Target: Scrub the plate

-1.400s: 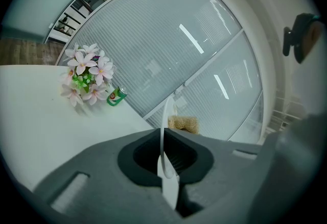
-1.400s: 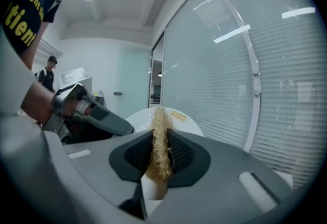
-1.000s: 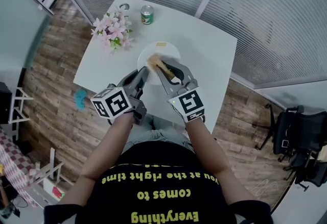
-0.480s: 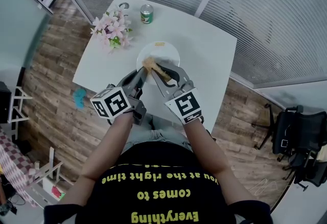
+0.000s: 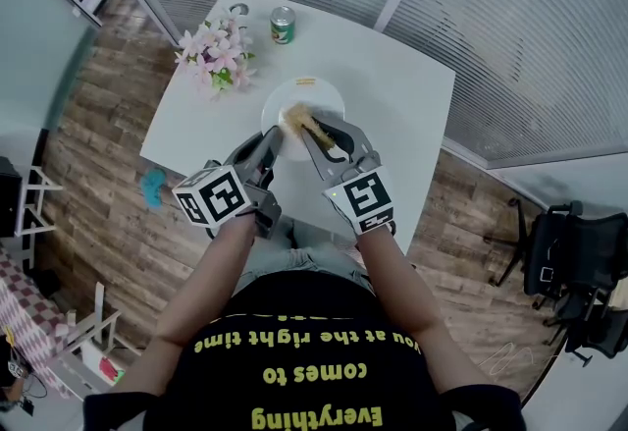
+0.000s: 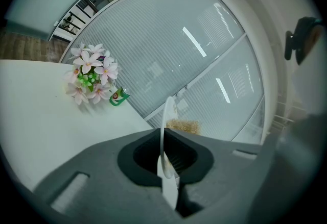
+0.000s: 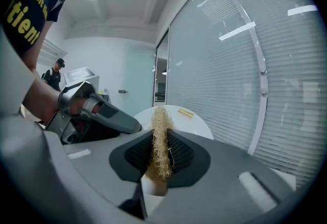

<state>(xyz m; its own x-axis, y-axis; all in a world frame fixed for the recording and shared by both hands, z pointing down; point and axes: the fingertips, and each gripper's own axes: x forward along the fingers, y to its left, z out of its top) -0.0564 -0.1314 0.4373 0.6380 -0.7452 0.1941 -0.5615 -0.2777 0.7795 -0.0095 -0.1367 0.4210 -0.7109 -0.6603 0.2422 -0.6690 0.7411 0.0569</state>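
— What's the grey left gripper point(image 6: 166, 167) holding?
— A thin white round plate point(image 6: 166, 116), edge-on, clamped tight. A tan fibrous scrubber point(image 6: 185, 126) sits at its three o'clock, with a pink-and-white flower bunch point(image 6: 91, 72) and green tin can point(image 6: 118, 97) at ten.

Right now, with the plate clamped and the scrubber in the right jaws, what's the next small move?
Probably a short scrubber stroke across the plate toward the yellowish mark near its far rim. The left gripper is shut on the plate's near edge, the right gripper on the scrubber, which looks to be against the plate's face.
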